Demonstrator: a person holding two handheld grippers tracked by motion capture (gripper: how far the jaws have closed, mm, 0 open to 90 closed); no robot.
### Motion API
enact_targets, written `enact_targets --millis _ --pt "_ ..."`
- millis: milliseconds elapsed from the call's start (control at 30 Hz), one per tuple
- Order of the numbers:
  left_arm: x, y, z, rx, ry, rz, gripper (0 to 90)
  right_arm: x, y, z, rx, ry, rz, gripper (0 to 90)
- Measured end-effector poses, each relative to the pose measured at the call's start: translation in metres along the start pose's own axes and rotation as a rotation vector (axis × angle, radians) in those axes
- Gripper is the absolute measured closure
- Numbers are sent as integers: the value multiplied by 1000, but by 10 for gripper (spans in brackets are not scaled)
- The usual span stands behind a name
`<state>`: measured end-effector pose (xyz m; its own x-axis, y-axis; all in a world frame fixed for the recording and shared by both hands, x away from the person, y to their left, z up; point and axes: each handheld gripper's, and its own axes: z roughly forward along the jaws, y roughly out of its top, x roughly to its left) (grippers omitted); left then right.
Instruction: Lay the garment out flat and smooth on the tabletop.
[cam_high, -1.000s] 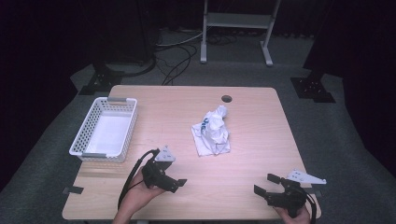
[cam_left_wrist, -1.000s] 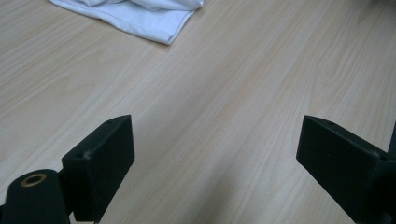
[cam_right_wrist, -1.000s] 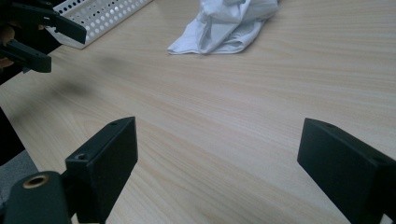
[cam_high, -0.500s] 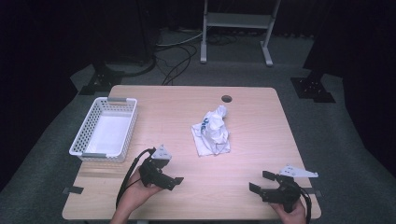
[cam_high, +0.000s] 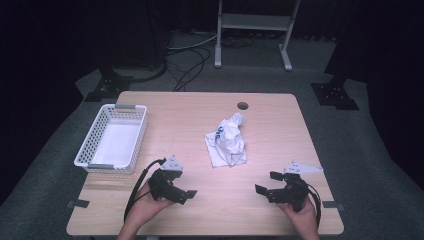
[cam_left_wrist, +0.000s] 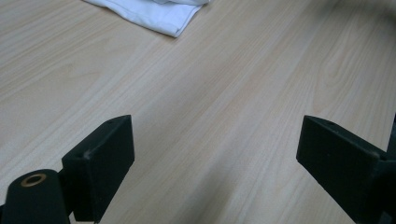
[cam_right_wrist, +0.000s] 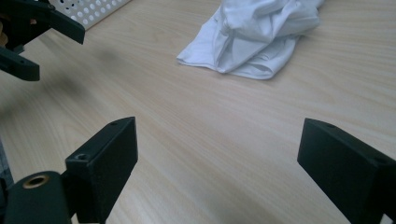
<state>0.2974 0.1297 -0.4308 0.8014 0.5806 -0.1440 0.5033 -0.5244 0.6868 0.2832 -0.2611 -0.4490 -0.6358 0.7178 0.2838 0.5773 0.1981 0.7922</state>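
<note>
- Left claw (cam_high: 184, 192) sits low over the near part of the table (cam_high: 270, 125), jaws spread wide, nothing in them.
- Right claw (cam_high: 266, 186) is over the near right side, also wide open and empty.
- Crumpled white cloth (cam_high: 227, 140) lies mid-table, past both claws, touching neither.
- White basket (cam_high: 112, 139) is at the left edge, well apart from the cloth.

We hold two black tools. Our left gripper (cam_high: 181, 191) has a black cable looping off its back and a small grey three-cornered plate on top. Our right gripper (cam_high: 267, 186) has a longer grey plate. Each has two flat, blocky black jaws and a little brass ring.
</note>
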Motion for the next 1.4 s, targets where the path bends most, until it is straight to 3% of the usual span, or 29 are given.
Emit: enact_targets --millis 700,1033,1400 --pt "-2 1 -16 -34 13 8 113 -10 42 49 114 7 -14 119" --pt "-2 1 -20 -43 12 14 113 -11 59 71 131 23 -14 120" --pt "-3 1 -19 -41 4 13 113 -13 84 99 175 -10 -44 127"
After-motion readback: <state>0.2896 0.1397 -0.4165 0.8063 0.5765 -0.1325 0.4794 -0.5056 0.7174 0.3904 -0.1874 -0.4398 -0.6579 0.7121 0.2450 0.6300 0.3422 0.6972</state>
